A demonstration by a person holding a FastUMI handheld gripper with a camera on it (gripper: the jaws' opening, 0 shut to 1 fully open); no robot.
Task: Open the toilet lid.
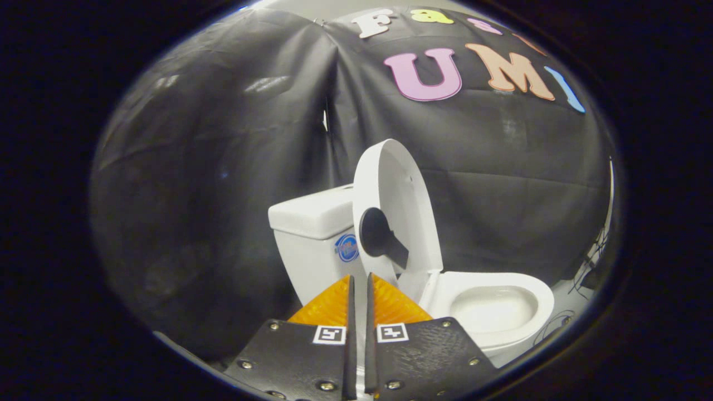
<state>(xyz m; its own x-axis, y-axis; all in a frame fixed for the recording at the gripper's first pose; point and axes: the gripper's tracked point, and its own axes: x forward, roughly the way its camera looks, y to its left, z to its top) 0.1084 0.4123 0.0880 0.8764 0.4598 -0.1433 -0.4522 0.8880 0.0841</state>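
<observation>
Lid [396,211] is already up against the tank [313,214], pretty much done; gripper [361,289] nearly closed, holding nothing.

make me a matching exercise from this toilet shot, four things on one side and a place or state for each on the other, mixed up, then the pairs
Things
1. toilet lid
2. tank
3. bowl
4. gripper

Place or state
A. fingers nearly together with a thin gap, nothing between them
B. raised upright, with a black handle on its face
C. uncovered, white inside, beyond the fingers to their right
D. white box behind the raised lid, carrying a blue round sticker

Pairs: 1-B, 2-D, 3-C, 4-A
</observation>
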